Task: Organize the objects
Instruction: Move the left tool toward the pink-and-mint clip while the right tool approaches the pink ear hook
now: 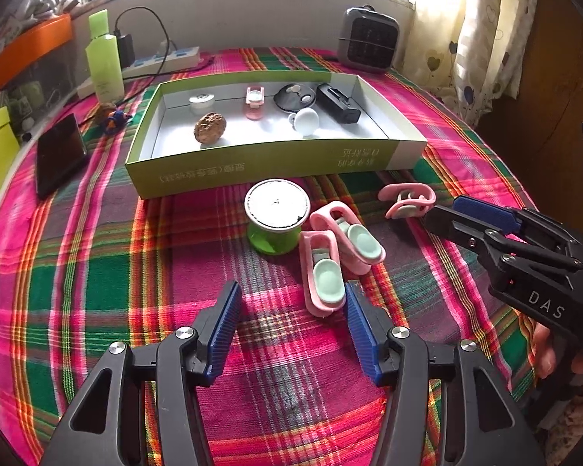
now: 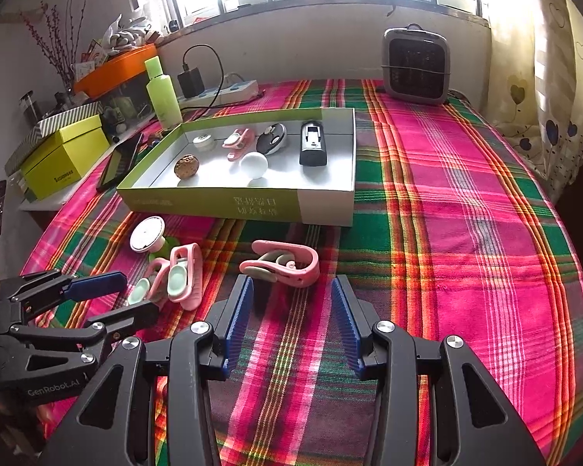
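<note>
A green-sided box [image 1: 198, 171] [image 2: 322, 209] on the plaid cloth holds a walnut [image 1: 210, 127], a white ball [image 1: 306, 120], a pink clip [image 1: 253, 101], a black round case [image 1: 294, 97], a black device [image 1: 337, 103] and a white cap [image 1: 201, 101]. In front of it lie a green spool [image 1: 276, 215] [image 2: 148, 236], two pink clips [image 1: 322, 275] [image 1: 349, 240] [image 2: 184, 275] and a third pink clip [image 1: 407, 200] [image 2: 281, 264]. My left gripper [image 1: 293, 303] is open and empty, just short of the two clips. My right gripper [image 2: 291, 291] is open and empty, just short of the third clip.
A green bottle [image 1: 104, 58], a power strip [image 1: 163, 60] and a grey heater [image 1: 369, 39] stand at the back. A black phone [image 1: 58, 153] and a small toy [image 1: 110, 114] lie left of the box. Yellow-green and orange boxes [image 2: 66, 155] stand at the far left.
</note>
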Motion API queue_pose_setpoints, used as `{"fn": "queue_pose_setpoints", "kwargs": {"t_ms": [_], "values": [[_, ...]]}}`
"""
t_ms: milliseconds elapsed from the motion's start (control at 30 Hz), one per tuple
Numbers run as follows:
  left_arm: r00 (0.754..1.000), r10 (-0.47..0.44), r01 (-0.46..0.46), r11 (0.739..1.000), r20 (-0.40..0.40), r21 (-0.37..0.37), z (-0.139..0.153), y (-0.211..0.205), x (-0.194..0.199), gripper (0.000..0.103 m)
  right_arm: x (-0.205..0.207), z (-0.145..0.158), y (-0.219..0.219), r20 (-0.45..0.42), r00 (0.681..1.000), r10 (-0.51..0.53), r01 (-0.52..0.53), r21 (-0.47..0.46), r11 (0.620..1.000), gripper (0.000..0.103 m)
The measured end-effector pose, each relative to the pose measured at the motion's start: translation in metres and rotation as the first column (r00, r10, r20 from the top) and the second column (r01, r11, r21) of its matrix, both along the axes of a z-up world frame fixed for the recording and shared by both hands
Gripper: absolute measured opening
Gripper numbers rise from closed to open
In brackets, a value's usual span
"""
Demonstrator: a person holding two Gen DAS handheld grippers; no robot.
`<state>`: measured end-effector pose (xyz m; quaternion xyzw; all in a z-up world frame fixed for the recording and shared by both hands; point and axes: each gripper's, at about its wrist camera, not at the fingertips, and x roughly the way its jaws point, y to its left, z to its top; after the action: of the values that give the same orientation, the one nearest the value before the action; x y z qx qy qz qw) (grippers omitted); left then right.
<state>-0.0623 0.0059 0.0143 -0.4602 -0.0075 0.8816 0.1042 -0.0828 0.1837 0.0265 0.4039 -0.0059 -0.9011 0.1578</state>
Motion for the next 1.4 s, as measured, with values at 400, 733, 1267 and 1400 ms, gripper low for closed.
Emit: {"fn": "queue_pose_setpoints", "kwargs": {"t_ms": [400, 733, 1267, 1400], "values": [[0.999, 0.037, -0.037, 0.999, -0.003, -0.01, -0.001, -0.017, -0.002, 0.053, -0.009, -0.002, -0.002, 0.0, 0.999, 0.047, -0.047, 0.057, 0.997, 0.043], [1.0, -0.025, 0.025, 1.0, -0.013, -0.013, -0.001, -0.008, -0.01, 0.053, -0.021, -0.005, -0.002, 0.006, 0.991, 0.136, -0.136, 0.045, 0.99, 0.044], [0.996, -0.084, 0.083, 0.996, -0.025, -0.044, -0.003, 0.006, -0.019, 0.053, -0.035, -0.008, -0.019, 0.027, 0.965, 0.262, -0.264, 0.074, 0.962, 0.048], [0.996, -0.084, 0.083, 0.995, -0.027, -0.05, -0.003, 0.007, -0.021, 0.053, -0.037, -0.01, -0.023, 0.042, 0.961, 0.275, -0.277, 0.101, 0.955, 0.048]]}}
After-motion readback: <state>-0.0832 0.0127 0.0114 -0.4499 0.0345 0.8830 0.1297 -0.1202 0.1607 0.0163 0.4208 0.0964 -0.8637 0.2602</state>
